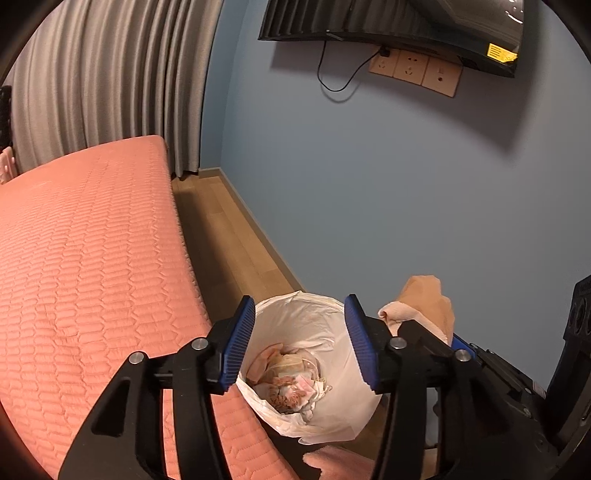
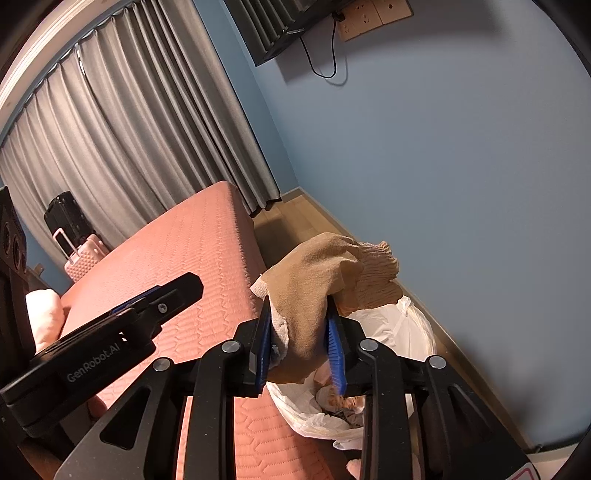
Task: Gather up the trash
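Gripping: right gripper [image 2: 300, 345], its blue fingers [image 2: 335, 356] clamped on a bunched tan stocking [image 2: 314, 291] that bulges above them and hangs below
Left gripper [image 1: 301, 343]: fingers [image 1: 239, 341] apart, nothing between them, held over the bin's mouth
Trash bin [image 1: 314, 321]: lined with a white plastic bag, standing on the wooden floor [image 1: 229, 243] just beside the near corner of the bed's long edge, between bed and wall
Bin contents [image 1: 291, 384]: crumpled tissues and pinkish scraps heaped at the bottom
Stocking's place: above the bin's rim on the wall side, seen from the left wrist view to the right of the left fingers
Bed [image 1: 92, 266]: salmon quilted cover, its long edge running along the strip of floor
Pink cloth [image 1: 332, 463]: lying on the floor by the bin's near side
Wall [image 1: 369, 184]: blue, with a television [image 1: 388, 26], a beige socket plate [image 1: 415, 72] and a drooping black cable
Curtain [image 2: 140, 129]: grey, pleated, behind the bed's far end
Suitcases [image 2: 74, 236]: one black, one pink, at the bed's far corner
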Available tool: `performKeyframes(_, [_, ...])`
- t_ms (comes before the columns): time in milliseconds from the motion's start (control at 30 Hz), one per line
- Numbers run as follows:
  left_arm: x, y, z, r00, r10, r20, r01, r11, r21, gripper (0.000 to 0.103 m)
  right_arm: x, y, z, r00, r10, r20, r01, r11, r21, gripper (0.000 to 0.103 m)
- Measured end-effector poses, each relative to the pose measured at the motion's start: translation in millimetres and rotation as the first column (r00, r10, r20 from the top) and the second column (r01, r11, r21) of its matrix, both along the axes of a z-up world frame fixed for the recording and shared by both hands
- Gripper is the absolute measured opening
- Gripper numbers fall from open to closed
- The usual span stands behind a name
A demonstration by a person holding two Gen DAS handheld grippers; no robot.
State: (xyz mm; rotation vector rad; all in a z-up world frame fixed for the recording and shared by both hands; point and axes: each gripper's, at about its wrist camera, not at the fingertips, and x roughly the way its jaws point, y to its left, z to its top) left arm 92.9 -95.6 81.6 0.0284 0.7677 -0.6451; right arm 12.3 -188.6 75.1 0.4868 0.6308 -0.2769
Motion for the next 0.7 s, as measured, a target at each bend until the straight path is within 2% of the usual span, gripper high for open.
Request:
performKeyframes(100, [3,3,-1,1.0,0.013,-0.001,-0.013,1.0,0.003,0.05,4,3,-1,1.0,0.004,-0.005,-0.004,1.0,-0.006,0.033])
performKeyframes(167, [7,5,-1,1.0,0.025,-0.004,-0.025,1.0,0.003,0.054,6,6,-1,1.0,0.008,-0.006,-0.008,1.0,-0.008,0.034])
performKeyframes(300, [11,12,-3,0.999,0.046,-0.008,-0.046,0.999,0.006,0.055,10,9,-1,1.0,0.021,-0.01,-0.021,1.0,-0.022,0.038])
performKeyframes(700, [16,33,-4,0.996,0.091,-0.015,-0.091,0.996,0.002,0.059,15,19,-2,0.999,0.034,-0.042,-0.036,0.998,-0.044,0.042])
